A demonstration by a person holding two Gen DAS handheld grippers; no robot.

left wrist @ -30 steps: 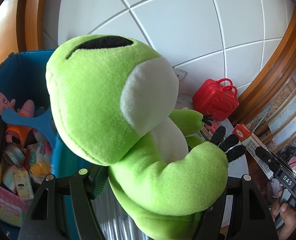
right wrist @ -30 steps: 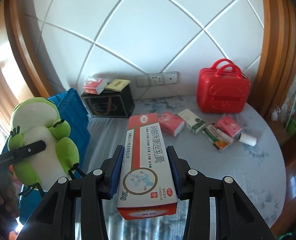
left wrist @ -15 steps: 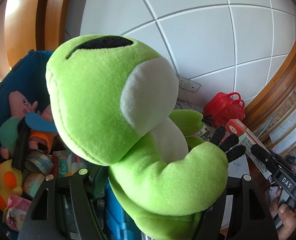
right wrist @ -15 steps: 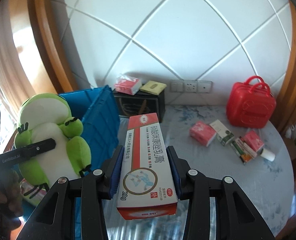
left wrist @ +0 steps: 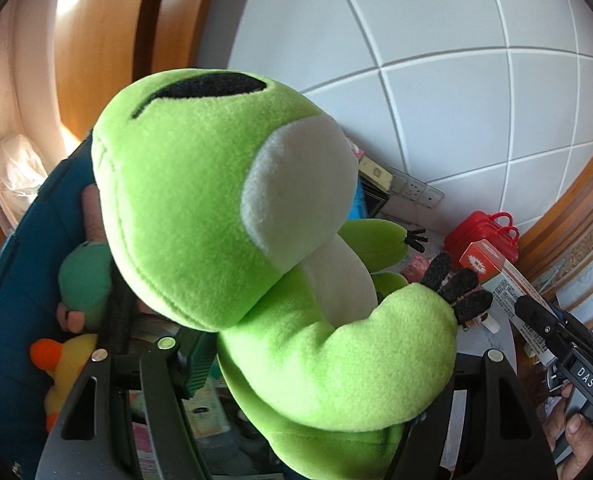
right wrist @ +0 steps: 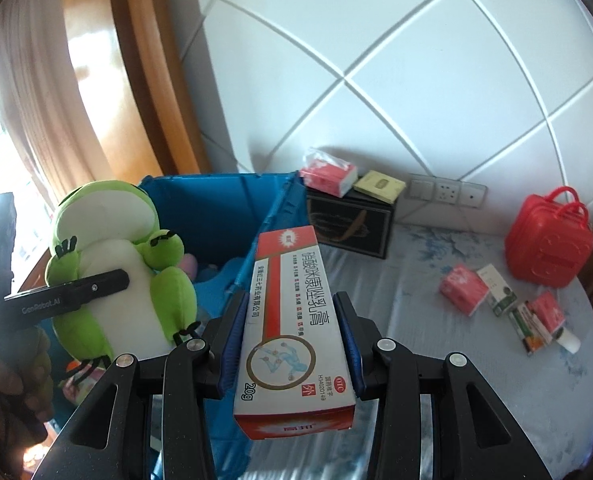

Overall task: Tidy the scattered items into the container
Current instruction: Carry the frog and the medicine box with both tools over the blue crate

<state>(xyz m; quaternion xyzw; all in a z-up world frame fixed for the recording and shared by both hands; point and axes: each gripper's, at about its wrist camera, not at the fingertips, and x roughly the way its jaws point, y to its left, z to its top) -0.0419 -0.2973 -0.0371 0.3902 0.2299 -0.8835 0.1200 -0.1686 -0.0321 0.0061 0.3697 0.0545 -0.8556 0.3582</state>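
My left gripper [left wrist: 308, 364] is clamped about the belly of one green plush frog [left wrist: 232, 216], carried above the open blue bin [right wrist: 216, 216]. I judge the frog soft and light; its compressible body suits a mid-torso hold. My right gripper [right wrist: 292, 328] is closed on one red-and-white medicine carton [right wrist: 292, 320], gripped across its long sides beside the bin's wall; I judge it light, stiff and crushable. On the table [right wrist: 436, 380] I count five small loose items: two red tissue packs, two cartons, one tube. One red case [right wrist: 548, 240] stands near them.
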